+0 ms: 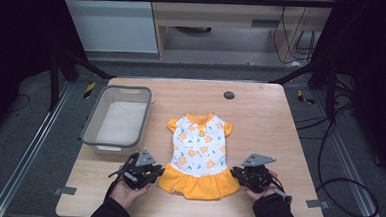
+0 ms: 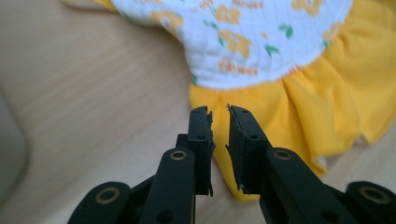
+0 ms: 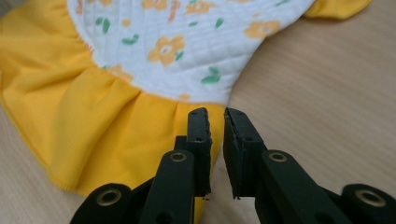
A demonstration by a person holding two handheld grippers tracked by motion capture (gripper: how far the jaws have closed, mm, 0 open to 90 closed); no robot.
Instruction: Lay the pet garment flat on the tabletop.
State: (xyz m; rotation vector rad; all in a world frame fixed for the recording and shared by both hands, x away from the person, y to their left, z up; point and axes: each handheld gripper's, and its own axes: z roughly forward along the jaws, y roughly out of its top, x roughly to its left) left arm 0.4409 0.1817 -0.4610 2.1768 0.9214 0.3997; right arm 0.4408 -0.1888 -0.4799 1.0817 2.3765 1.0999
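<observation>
A small dress [image 1: 200, 154], white with orange flowers on the bodice and a yellow-orange ruffled skirt, lies flat on the wooden worktop [image 1: 260, 117], collar away from us and hem toward us. We hold a pair of tongs in each hand, one at either lower corner of the skirt. The left tongs [image 1: 153, 172] sit at the skirt's left edge, the left hand [image 1: 127, 187] cupping them from below; in the left gripper view the left tongs [image 2: 219, 112] stand narrow, a slim gap between the black jaws, with the yellow ruffle [image 2: 299, 107] lying behind and under the tips. We cannot tell whether any cloth is caught between them. The right tongs [image 1: 236, 173] mirror this at the skirt's right edge, carried by the right hand [image 1: 262, 189]; in the right gripper view the right tongs [image 3: 215, 114] are likewise narrow, jaws just apart, over the seam where quilted bodice meets skirt [image 3: 93, 135]. No fabric shows pinched in that gap. A grey plastic bin [image 1: 92, 133] stands to the left of the dress, near it but apart. A small dark round disc [image 1: 228, 95] sits in the worktop near its far edge.
</observation>
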